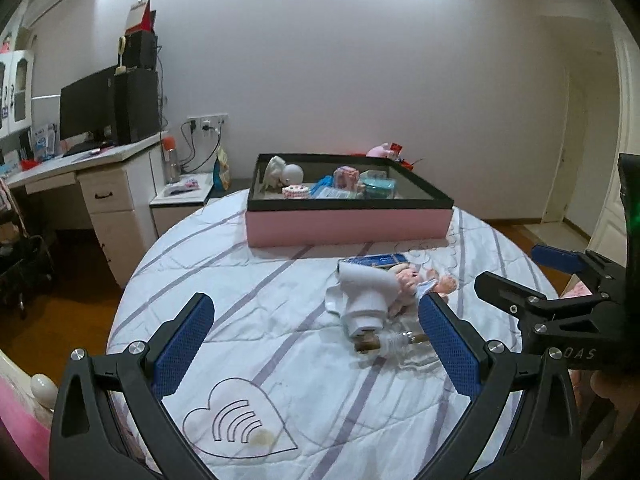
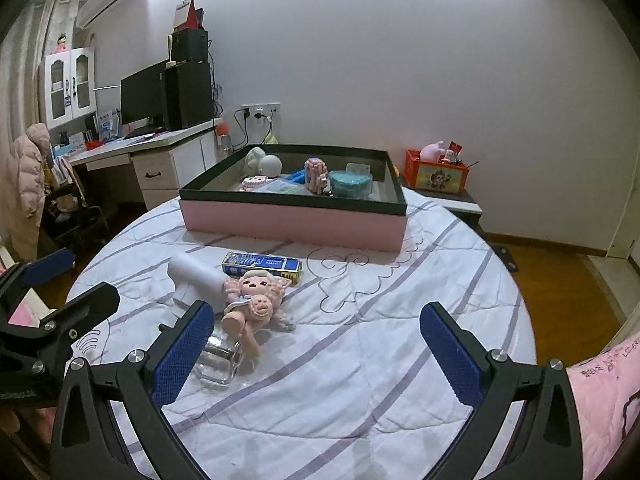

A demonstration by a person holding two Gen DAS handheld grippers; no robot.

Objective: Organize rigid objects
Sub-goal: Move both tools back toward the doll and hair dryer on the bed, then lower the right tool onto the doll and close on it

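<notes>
While both grippers hover low over the near part of the round bed (image 2: 400, 300), neither one holds anything. The left gripper (image 1: 316, 344) points along the bedspread toward the far side, level, its blue-padded fingers (image 1: 184, 344) spread wide with only the quilt between them. The right gripper (image 2: 316, 354) sits just beside it on the right, pointing the same way, its jaws equally far apart and empty; in the left wrist view it shows at the right edge, also spread.

A small heap of loose things lies near the middle of the bed, between the grippers and the box. A white hair dryer (image 1: 368, 292) lies on its side, nozzle toward the far left. Touching it on the right is a pink doll (image 2: 256, 300), lying face up. Behind them, toward the far side, is a flat blue box (image 2: 262, 265), partly under the doll's head. On the near side of the heap is a clear glass bottle (image 2: 218, 364) on its side, just beside the right gripper's left finger.

At the far edge of the bed stands a shallow pink box with a black rim (image 2: 288, 220), already holding several small items, among them a teal round tin (image 2: 350, 184) and a white figure (image 2: 256, 160).
</notes>
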